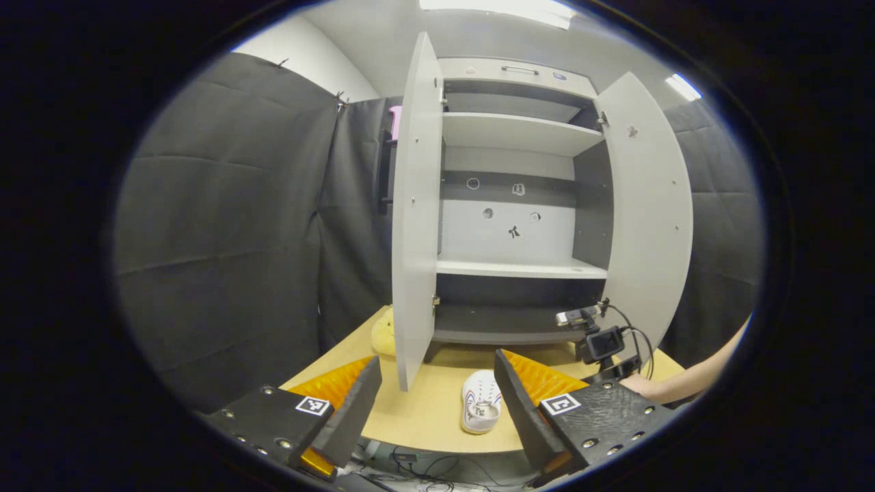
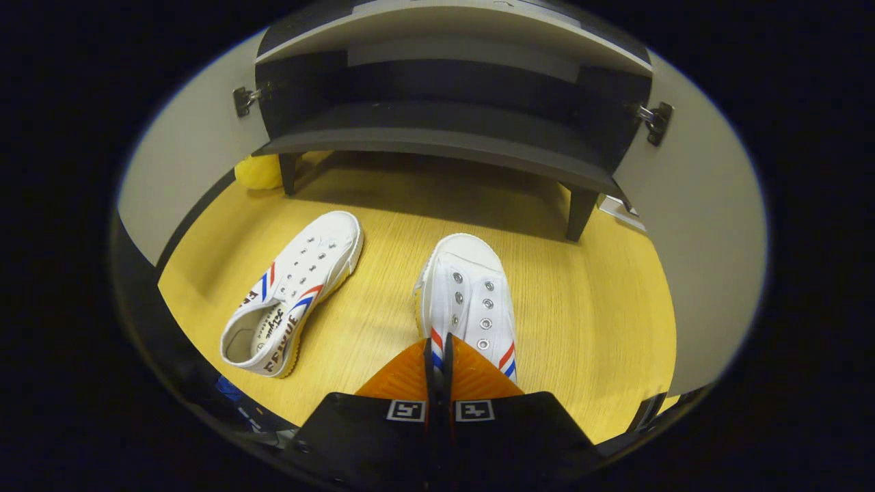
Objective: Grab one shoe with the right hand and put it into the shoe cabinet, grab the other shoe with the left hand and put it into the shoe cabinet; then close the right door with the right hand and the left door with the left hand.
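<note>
Left gripper view: the shoe cabinet is seen with both doors swung wide, the left door edge-on, the right door fanned out. The left gripper is held back from the table, fingers spread apart and nothing between them. One white shoe is glimpsed on the wood past them, and a forearm reaches in at the right.

Right gripper view: the right gripper is closed tight on the side wall of the near shoe, the fingers pinched together over the canvas edge. The other shoe lies well apart to the side, toe toward the cabinet's bottom shelf. Judged from this, the lift is what is in hand; the grip should be kept firm and the shoe raised level, toe first, so the shelf's front lip is cleared before it is set down inside.
</note>
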Motion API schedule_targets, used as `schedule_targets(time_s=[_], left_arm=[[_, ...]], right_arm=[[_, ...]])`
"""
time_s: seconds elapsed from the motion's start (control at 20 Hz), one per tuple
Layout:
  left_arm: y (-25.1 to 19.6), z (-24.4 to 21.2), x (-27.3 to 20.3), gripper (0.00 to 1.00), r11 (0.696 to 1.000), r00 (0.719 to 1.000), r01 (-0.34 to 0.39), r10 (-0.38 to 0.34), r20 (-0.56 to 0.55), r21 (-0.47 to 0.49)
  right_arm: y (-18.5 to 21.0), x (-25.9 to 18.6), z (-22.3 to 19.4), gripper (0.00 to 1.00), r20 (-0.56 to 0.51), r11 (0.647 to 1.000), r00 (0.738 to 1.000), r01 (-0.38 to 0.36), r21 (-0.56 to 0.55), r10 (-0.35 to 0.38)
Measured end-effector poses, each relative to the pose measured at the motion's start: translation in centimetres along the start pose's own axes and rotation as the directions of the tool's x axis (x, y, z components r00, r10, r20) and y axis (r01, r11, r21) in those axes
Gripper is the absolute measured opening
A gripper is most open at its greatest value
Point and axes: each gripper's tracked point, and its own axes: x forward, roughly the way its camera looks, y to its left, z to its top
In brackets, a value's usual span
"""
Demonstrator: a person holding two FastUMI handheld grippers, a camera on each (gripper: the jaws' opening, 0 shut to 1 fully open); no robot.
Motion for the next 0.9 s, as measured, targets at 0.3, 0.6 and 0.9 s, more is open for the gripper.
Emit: schedule_targets(time_s=[0.3, 0.6, 0.9], left_arm=[[-0.7, 0.0, 0.6, 0.94, 0.997, 0.998, 0.065, -0.066, 0.020, 0.044], [-3.1, 0.6, 1.6, 0.94, 0.986, 0.988, 0.155, -0.156, 0.020, 0.056], [-4.9, 1.9, 4.1, 0.96, 0.978, 0.981, 0.187, -0.190, 0.028, 0.089]], right_arm=[[-0.3, -7.8, 3.4, 0.02, 0.170, 1.000, 0.985, -0.007, 0.013, 0.004], [-0.4, -14.7, 10.5, 0.02, 0.364, 0.996, 0.931, -0.036, 0.078, 0.005], [-0.6, -20.0, 21.2, 0.02, 0.546, 0.992, 0.837, -0.090, 0.084, 0.030]])
